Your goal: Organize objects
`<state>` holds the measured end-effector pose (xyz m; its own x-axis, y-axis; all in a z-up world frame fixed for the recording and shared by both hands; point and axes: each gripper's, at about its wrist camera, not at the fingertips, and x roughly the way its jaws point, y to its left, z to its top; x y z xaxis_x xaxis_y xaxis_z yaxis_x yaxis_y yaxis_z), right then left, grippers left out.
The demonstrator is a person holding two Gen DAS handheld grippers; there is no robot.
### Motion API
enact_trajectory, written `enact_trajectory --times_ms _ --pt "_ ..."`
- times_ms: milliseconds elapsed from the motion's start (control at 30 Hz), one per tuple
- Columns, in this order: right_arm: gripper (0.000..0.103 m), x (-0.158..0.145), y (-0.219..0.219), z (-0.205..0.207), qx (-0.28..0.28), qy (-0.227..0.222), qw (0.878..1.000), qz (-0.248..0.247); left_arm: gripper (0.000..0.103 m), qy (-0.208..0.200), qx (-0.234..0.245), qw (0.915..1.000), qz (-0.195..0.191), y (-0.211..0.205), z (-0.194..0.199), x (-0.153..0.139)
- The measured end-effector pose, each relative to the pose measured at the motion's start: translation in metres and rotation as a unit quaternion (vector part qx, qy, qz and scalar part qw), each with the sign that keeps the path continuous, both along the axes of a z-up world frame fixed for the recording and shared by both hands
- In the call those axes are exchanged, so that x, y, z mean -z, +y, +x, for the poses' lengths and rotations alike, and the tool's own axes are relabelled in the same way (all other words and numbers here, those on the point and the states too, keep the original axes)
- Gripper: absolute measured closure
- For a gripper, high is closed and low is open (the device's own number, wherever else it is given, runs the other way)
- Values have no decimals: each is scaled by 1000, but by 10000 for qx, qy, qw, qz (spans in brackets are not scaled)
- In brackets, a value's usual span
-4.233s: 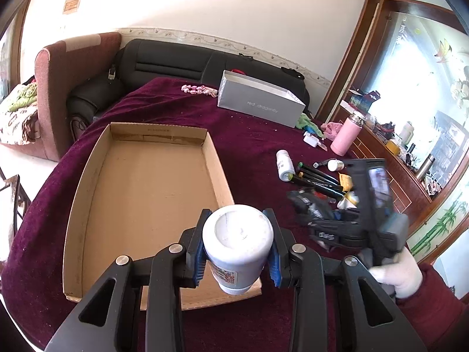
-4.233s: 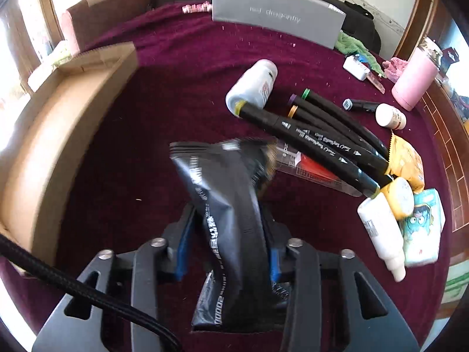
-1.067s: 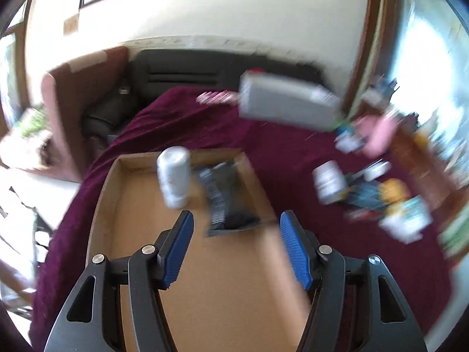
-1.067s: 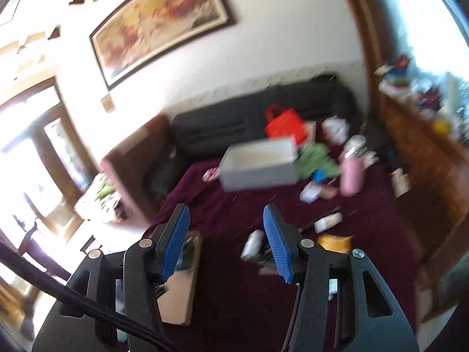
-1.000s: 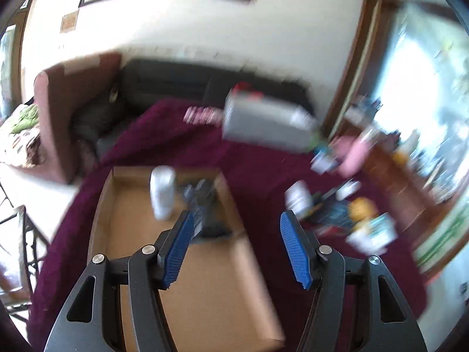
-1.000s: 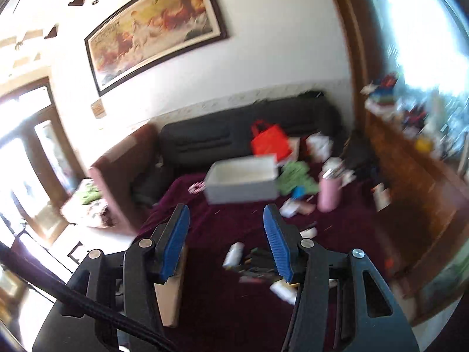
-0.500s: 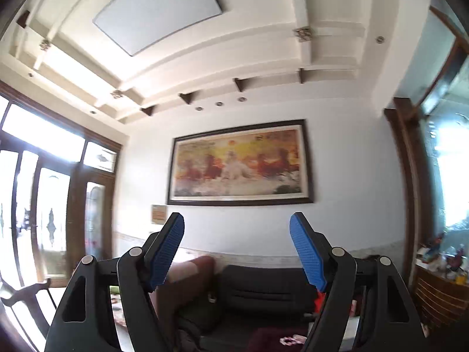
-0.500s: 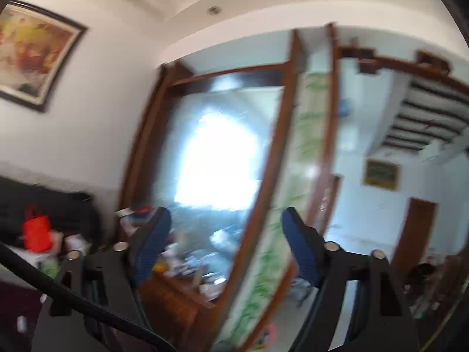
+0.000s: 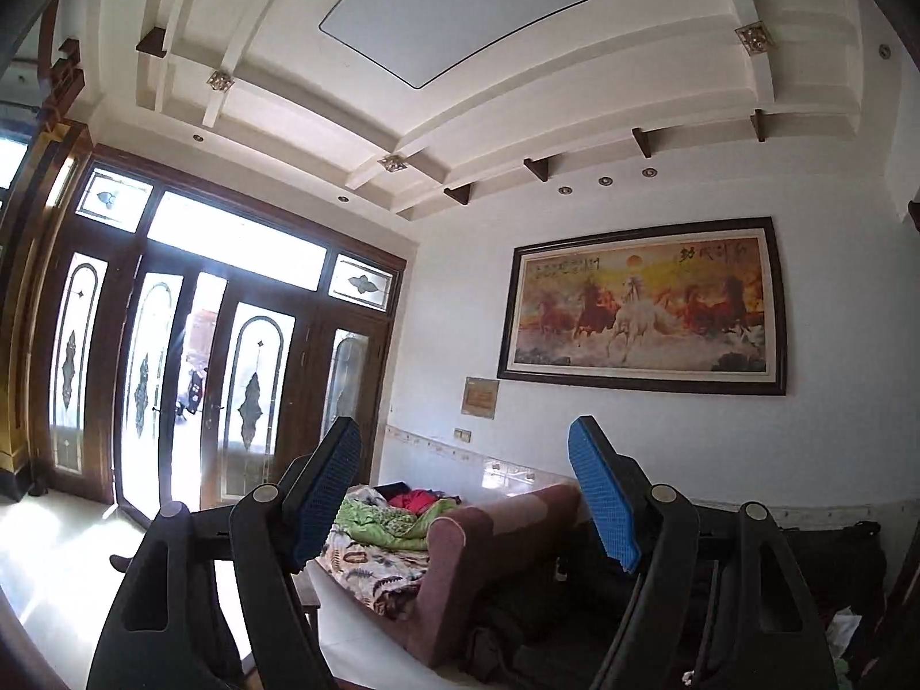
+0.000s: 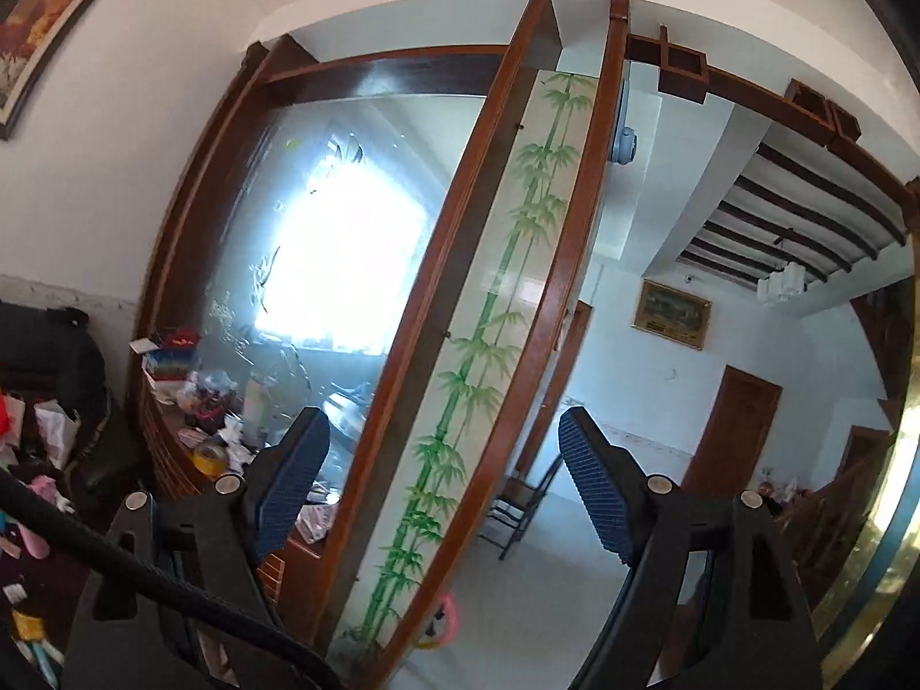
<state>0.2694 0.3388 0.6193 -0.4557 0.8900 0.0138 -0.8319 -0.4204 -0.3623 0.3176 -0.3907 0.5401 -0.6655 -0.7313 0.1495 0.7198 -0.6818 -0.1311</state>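
Both claws have swung up off the desk: left claw (image 9: 464, 494) spread apart, empty, horse painting (image 9: 641, 307) at 1 o'clock; right claw (image 10: 444, 477) likewise apart, facing bamboo panel (image 10: 494, 299). Task objects are out of view.

Room fittings we record, left wrist view: framed horse painting (image 9: 641, 305) on the white wall; wooden glazed doors (image 9: 195, 379), brightly backlit; maroon sofa (image 9: 489, 546) carrying a green blanket (image 9: 379, 523).

Right wrist view, we list: wood-framed bamboo-print panel (image 10: 477, 345); cluttered wooden cabinet (image 10: 213, 431) beside it; small gilt-framed picture (image 10: 670, 314); brown door (image 10: 730, 431) beyond.
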Motion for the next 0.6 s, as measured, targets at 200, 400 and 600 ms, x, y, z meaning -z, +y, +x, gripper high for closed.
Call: enact_trajectory --times_ms 200,400,600 --pt "20 93 -23 -72 -980 -857 9913 -219 29 -606 1199 9909 -40 76 -74 79" --pt "19 307 -99 -164 -1682 -2454 9497 -973 29 -1580 2589 9517 475 147 -148 219" --pt "19 464 -114 -217 -2454 -2938 8817 -2759 30 -2701 3332 8905 1518 197 -220 352"
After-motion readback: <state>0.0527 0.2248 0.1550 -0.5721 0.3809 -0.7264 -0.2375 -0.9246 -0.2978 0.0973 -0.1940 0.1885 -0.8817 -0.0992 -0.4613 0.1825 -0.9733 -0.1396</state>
